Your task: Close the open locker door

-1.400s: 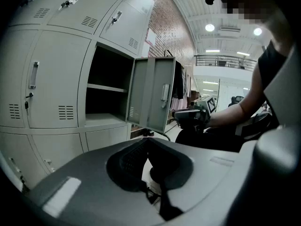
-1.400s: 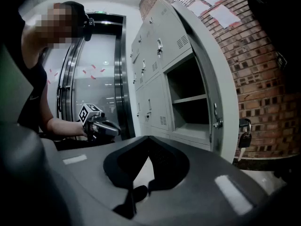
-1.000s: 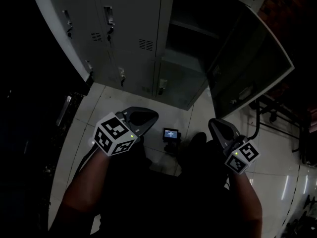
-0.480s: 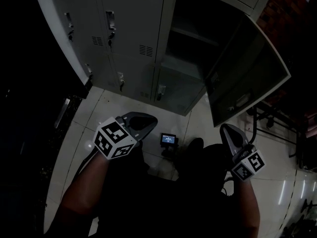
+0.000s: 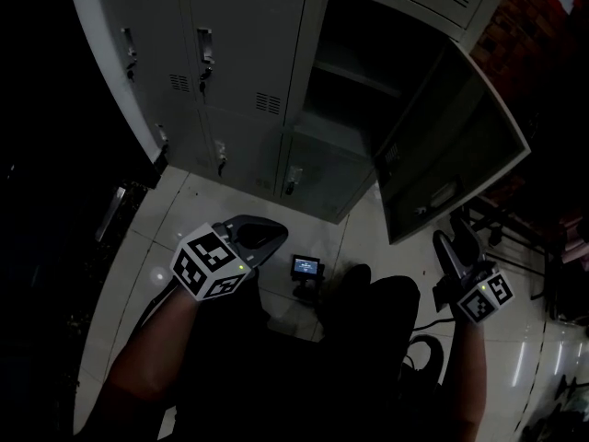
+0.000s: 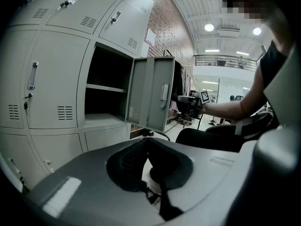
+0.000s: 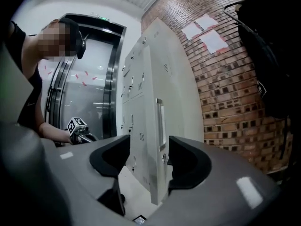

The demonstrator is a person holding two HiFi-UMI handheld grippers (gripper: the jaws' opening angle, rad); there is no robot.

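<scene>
Having just been opened, R gripper (image 7: 148, 160) jaws are spread w/ locker door (image 7: 177, 88) edge seen in the gap, untouched. L gripper (image 6: 149, 166) is seen clenched, empty.

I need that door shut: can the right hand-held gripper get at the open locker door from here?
Probably yes. The right hand-held gripper faces the locker door edge-on, nothing between; its jaws have just been opening, and the door's edge shows in the gap between them, seemingly untouched.
</scene>
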